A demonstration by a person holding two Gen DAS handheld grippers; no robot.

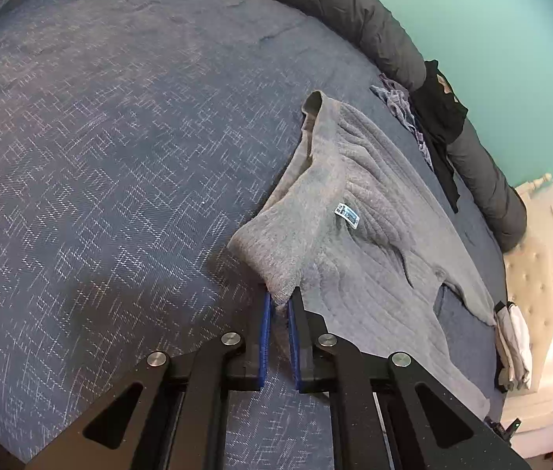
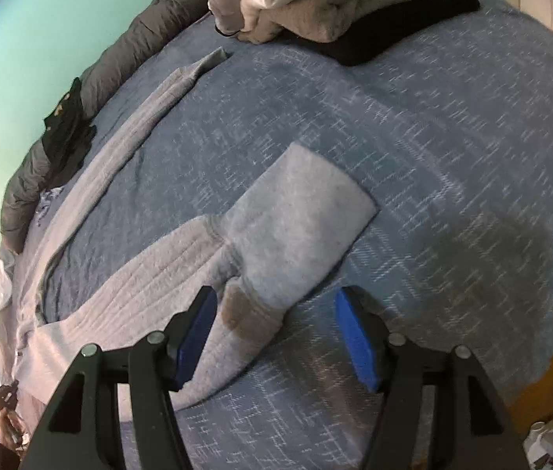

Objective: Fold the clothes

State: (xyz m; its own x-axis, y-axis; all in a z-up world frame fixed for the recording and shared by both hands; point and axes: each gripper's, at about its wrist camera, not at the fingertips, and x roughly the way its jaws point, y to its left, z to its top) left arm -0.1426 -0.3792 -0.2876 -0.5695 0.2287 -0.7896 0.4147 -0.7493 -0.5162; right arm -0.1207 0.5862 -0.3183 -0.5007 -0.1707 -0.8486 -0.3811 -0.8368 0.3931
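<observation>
While a stack of folded beige and black clothes [image 2: 339, 4] waits, our left gripper [image 1: 279, 301] pinches the unfolded grey ribbed knit garment [image 1: 355, 235]; our right gripper [image 2: 272, 313] gapes empty.

A wide bed [image 1: 120, 137] under a blue cover flecked with white carries it all — a grey sweater [image 1: 362, 235] spread flat across it, a folded stack of beige and black clothes [image 2: 335, 4] near one edge, and a long dark-grey bolster [image 1: 374, 23] running along the wall side, dark garments [image 1: 439, 117] draped against it.
</observation>
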